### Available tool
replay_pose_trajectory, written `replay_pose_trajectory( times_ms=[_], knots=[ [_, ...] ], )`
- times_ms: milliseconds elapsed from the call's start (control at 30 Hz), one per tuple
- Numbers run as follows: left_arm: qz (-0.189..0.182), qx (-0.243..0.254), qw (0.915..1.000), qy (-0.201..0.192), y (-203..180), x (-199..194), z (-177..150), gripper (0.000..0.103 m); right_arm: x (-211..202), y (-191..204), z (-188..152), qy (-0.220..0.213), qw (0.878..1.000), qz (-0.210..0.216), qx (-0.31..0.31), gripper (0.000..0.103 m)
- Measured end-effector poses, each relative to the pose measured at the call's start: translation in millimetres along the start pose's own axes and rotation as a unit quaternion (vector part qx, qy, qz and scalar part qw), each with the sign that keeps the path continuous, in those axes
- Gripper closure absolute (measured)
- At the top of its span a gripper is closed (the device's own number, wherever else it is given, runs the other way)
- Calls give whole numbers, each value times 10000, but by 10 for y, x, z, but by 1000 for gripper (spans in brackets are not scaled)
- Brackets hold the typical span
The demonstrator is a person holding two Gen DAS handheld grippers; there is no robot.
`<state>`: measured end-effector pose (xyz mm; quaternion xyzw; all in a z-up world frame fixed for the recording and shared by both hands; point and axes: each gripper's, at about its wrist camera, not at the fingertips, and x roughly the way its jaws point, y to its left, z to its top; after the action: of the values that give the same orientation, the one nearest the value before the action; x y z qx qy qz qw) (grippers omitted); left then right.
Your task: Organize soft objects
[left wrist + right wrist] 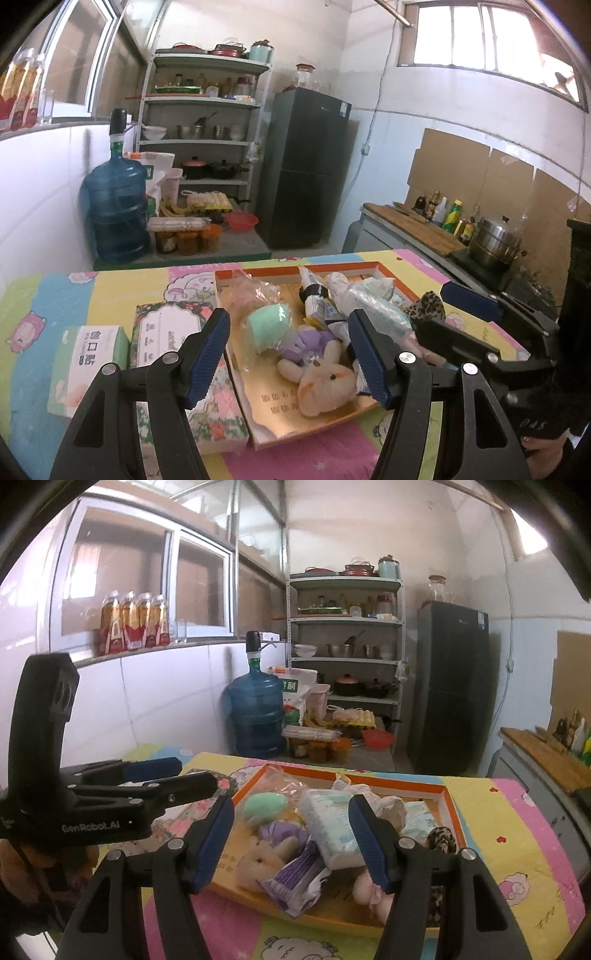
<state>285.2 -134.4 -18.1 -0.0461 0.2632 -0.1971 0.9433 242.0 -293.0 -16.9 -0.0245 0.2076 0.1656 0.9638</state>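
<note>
An orange-rimmed cardboard tray [258, 274] [452, 805] sits on the colourful table mat and holds soft things: a beige plush bunny [325, 384] [264, 860], a mint green sponge in plastic [267, 326] [264, 806], a purple plush [306, 343] [280, 830], a white tissue pack [332, 827], a purple-striped packet [299, 877] and a leopard scrunchie [428, 310] [441, 838]. My left gripper [288, 358] is open and empty just above the tray's near side. My right gripper [291, 842] is open and empty above the tray; it also shows in the left wrist view [454, 321].
Two tissue boxes [88, 365] [173, 339] lie left of the tray. Behind the table stand a blue water jug [116, 210], a shelf of cookware [207, 122] and a black fridge [303, 166]. A counter with bottles and a steel pot [495, 236] runs along the right.
</note>
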Motion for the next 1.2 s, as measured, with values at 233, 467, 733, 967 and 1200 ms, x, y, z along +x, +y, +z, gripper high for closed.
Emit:
replay_pose_trajectory(
  times_ms=[233,467,733,967,1200],
  knots=[
    [69,29,9999,-118,18,-221,-103,35,-171,257,-42,-180,9991,-334,-181,39],
    [190,116,9994,-253,16,-454,-219,35,-393,439,-102,-517,9946,-887,-152,39],
    [359,75,9985,-405,21,-690,-343,35,-494,564,-150,-452,9961,-764,3,39],
    [643,7,9964,-549,68,-896,-446,35,-562,621,-220,-399,9967,-660,232,39],
    [1094,-110,9914,-712,88,-1127,-550,35,-661,714,-280,-398,9965,-650,345,39]
  ],
)
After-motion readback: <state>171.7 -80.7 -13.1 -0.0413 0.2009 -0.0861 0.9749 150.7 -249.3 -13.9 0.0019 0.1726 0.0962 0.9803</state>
